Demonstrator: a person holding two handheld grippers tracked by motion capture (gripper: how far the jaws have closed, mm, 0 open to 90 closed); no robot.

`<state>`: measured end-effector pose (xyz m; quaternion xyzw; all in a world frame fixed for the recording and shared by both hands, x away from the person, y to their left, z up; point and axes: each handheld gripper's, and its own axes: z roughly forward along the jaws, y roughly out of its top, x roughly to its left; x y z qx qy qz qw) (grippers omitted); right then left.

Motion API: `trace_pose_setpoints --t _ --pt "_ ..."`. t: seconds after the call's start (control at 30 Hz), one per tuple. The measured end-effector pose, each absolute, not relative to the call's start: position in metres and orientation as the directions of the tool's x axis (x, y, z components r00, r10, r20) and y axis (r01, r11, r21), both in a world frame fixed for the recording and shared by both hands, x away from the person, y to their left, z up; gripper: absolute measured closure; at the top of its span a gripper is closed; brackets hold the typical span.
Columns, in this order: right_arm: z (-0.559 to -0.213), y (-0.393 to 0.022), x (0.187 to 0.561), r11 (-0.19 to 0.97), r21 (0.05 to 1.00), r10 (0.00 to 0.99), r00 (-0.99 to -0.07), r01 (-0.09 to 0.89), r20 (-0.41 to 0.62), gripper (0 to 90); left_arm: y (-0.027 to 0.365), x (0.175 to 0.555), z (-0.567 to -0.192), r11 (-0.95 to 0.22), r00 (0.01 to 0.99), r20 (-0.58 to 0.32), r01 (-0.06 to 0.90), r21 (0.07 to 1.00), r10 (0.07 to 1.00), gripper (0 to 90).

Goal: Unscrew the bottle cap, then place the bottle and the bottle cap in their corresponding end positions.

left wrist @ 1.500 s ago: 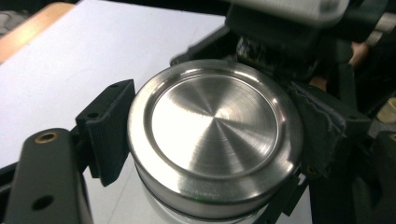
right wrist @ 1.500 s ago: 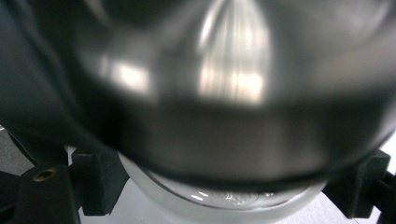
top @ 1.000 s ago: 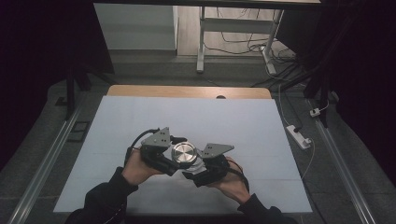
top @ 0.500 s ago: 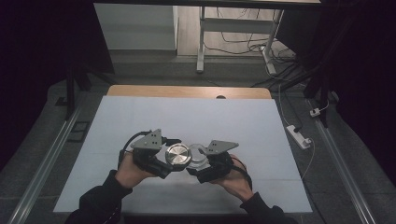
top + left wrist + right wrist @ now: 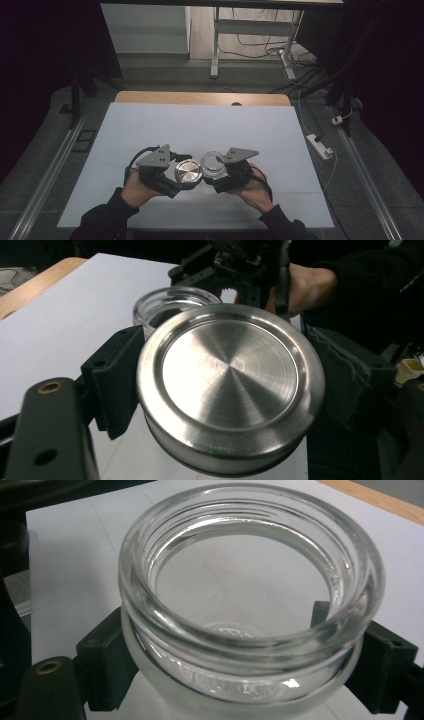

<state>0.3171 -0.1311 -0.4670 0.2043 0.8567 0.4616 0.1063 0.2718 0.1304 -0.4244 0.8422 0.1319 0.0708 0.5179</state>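
I am holding a metal lid [image 5: 231,390] in my left gripper [image 5: 170,176], the jaws closed on its rim from both sides, one black pad pressing at each edge. The lid is facing up toward the gripper's camera, its brushed top catching the light, and it is sitting clear above the white table [image 5: 200,125]. In my right gripper [image 5: 222,172] I am gripping a glass jar [image 5: 250,600], the jaws shut on its body just below the threaded neck. The jar is open at the top and I am seeing the table through its clear bottom. In the high view both of my hands are hovering over the near part of the table, the lid [image 5: 188,172] and the jar [image 5: 213,164] lying just beside each other between the two grippers, the lid at the left, the jar at the right. In the left gripper view the jar [image 5: 170,302] is showing just behind the lid.
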Motion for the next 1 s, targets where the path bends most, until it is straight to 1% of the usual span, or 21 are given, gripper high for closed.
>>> trace_pose_setpoints --t 0.63,0.83,1.0 --pt "-0.465 -0.134 0.324 0.483 0.835 0.469 -0.883 0.264 0.009 14.6 0.125 0.260 -0.445 -0.434 0.963 -0.013 0.133 0.891 0.269 20.4" --pt "-0.461 -0.130 0.329 0.475 0.841 0.475 -0.880 0.261 0.005 14.6 0.122 0.257 -0.449 -0.439 0.965 0.005 0.114 0.891 0.261 20.4" --pt "-0.459 -0.129 0.336 0.462 0.844 0.487 -0.873 0.271 0.014 14.6 0.119 0.257 -0.454 -0.445 0.965 0.000 0.121 0.887 0.262 20.4"
